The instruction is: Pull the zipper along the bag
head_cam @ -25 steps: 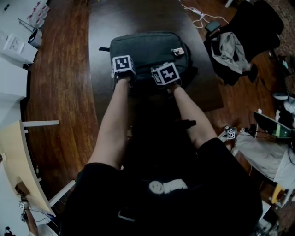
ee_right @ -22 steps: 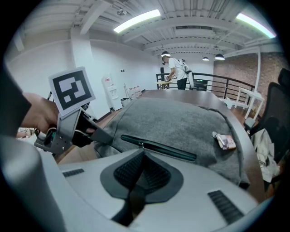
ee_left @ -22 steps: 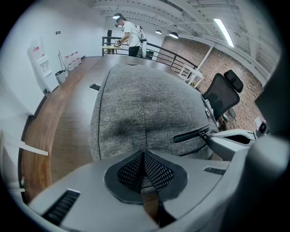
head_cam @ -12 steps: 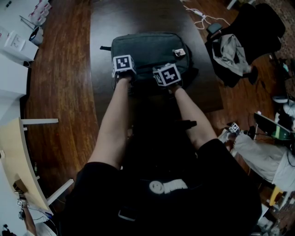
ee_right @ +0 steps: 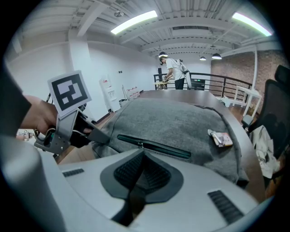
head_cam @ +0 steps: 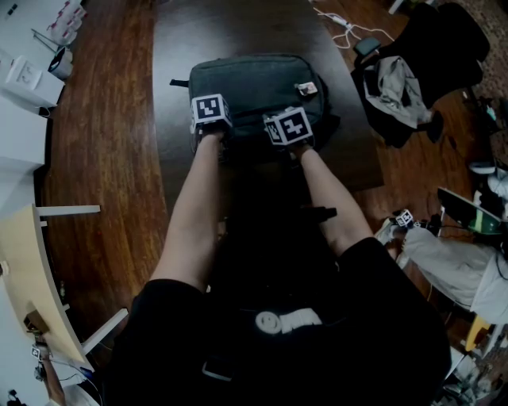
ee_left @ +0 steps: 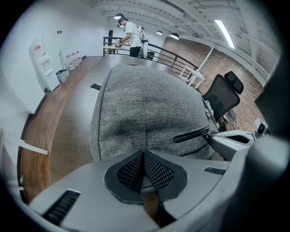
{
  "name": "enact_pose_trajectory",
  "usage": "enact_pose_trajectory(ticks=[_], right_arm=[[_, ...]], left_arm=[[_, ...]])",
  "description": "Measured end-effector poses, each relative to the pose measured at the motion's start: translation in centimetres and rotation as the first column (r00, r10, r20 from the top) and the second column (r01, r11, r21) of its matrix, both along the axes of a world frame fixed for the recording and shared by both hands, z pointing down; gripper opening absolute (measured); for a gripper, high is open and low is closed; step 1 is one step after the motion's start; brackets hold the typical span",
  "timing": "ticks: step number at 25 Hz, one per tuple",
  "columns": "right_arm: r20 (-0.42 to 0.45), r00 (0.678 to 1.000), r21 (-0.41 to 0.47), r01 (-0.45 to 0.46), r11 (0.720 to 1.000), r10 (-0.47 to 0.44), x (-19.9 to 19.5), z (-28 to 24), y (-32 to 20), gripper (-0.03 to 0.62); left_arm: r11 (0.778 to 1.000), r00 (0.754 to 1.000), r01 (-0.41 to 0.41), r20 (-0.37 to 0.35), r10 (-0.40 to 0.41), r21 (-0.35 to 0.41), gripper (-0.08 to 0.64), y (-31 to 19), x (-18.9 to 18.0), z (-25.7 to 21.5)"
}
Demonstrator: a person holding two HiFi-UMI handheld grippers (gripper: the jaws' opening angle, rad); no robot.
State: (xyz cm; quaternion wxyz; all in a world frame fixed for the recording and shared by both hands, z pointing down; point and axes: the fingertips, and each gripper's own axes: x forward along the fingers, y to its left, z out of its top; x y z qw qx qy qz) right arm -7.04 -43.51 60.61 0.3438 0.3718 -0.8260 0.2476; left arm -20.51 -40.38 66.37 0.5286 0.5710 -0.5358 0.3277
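A grey fabric bag lies on the dark table. My left gripper is at the bag's near left corner. In the left gripper view its pads are closed together against the bag, and the right gripper view shows its tip pinching that corner. My right gripper is at the near right, shut at the dark zipper. Its jaw tips meet at the small metal zipper pull. In the left gripper view the right gripper touches the zipper's end.
A small printed tag sits on the bag's far right corner. An office chair with clothes on it stands right of the table, with cables on the floor behind it. A person stands far off at a railing.
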Motion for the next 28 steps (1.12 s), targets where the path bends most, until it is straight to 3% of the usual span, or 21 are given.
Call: enact_pose_trajectory(ticks=[28], right_arm=[[0.036, 0.998, -0.009, -0.056, 0.998, 0.057, 2.8, 0.0, -0.8, 0.018]], left_arm=[[1.0, 1.0, 0.004, 0.019, -0.004, 0.012, 0.0, 0.3, -0.3, -0.1]])
